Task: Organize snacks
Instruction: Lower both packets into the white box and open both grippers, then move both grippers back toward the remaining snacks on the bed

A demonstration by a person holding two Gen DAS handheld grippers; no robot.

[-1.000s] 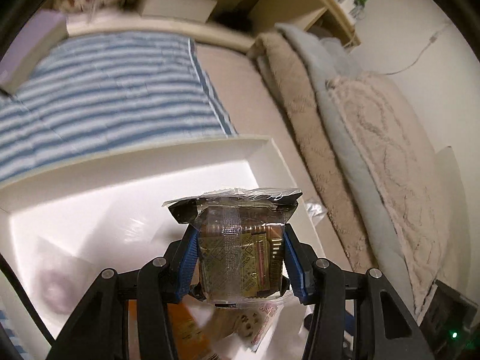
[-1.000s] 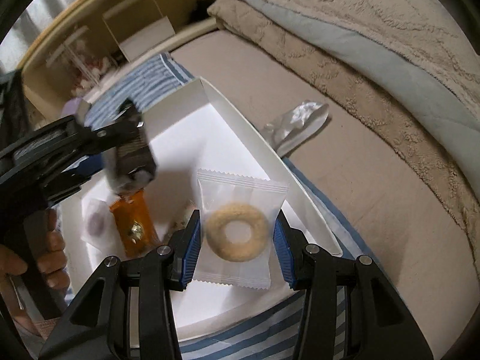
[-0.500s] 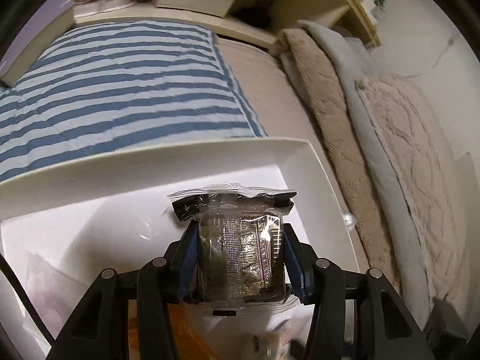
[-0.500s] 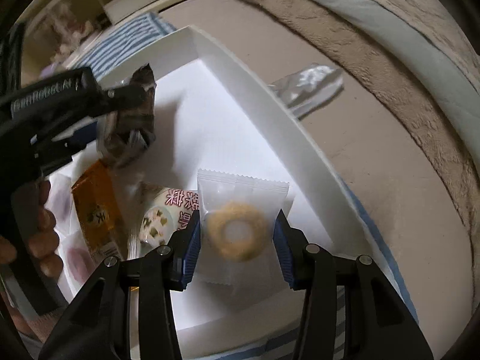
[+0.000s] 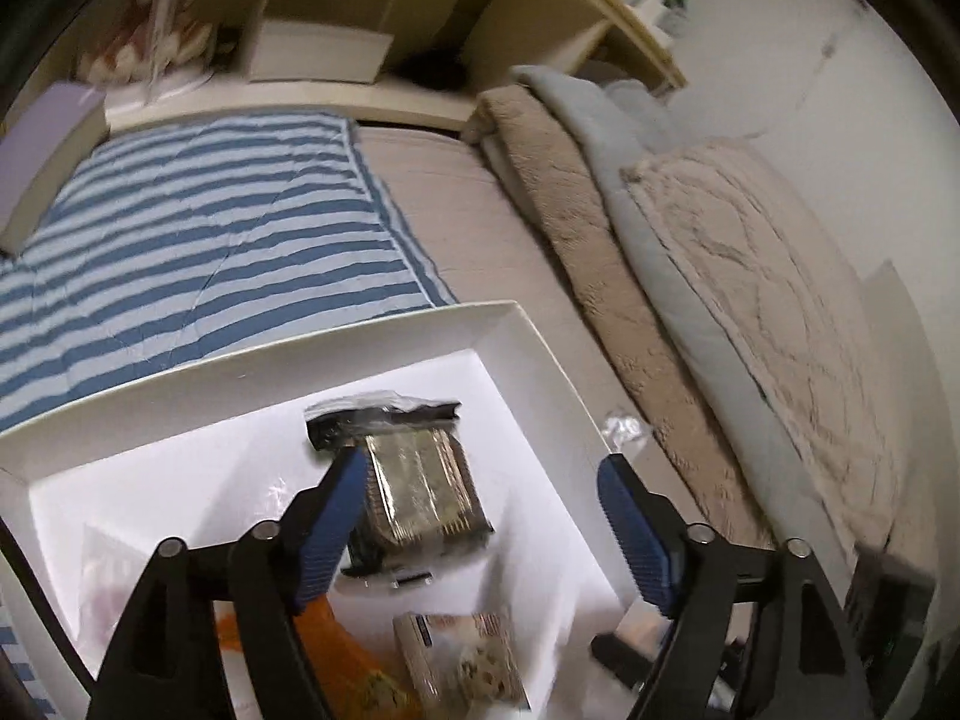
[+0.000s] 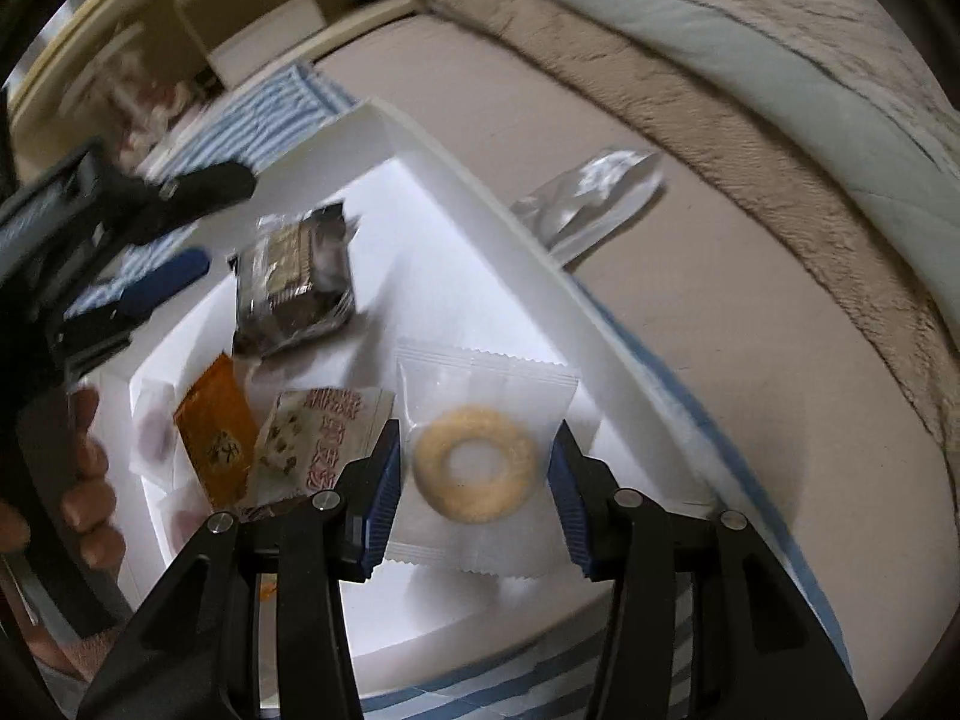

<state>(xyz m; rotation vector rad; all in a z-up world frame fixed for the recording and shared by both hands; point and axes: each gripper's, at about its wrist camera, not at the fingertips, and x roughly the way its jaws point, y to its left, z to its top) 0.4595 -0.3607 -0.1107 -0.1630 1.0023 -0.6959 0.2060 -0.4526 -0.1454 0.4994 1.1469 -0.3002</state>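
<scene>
Your left gripper (image 5: 480, 516) stands spread wide, and the dark foil-wrapped snack (image 5: 414, 480) lies on the floor of the white box (image 5: 528, 336) near its far right corner, so lift straight up (the left pad looks almost against the wrapper). Your right gripper (image 6: 474, 474) pinches the ring biscuit packet (image 6: 480, 462) over the box's near right edge; lower it onto bare floor beside the other packets before you part the fingers.

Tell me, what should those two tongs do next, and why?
Probably lower the right tongs a little and open them. They grip the ring biscuit packet over the white box, while the left tongs stand open and the dark foil snack already lies in the box. One silver packet waits on the bed outside.
</scene>
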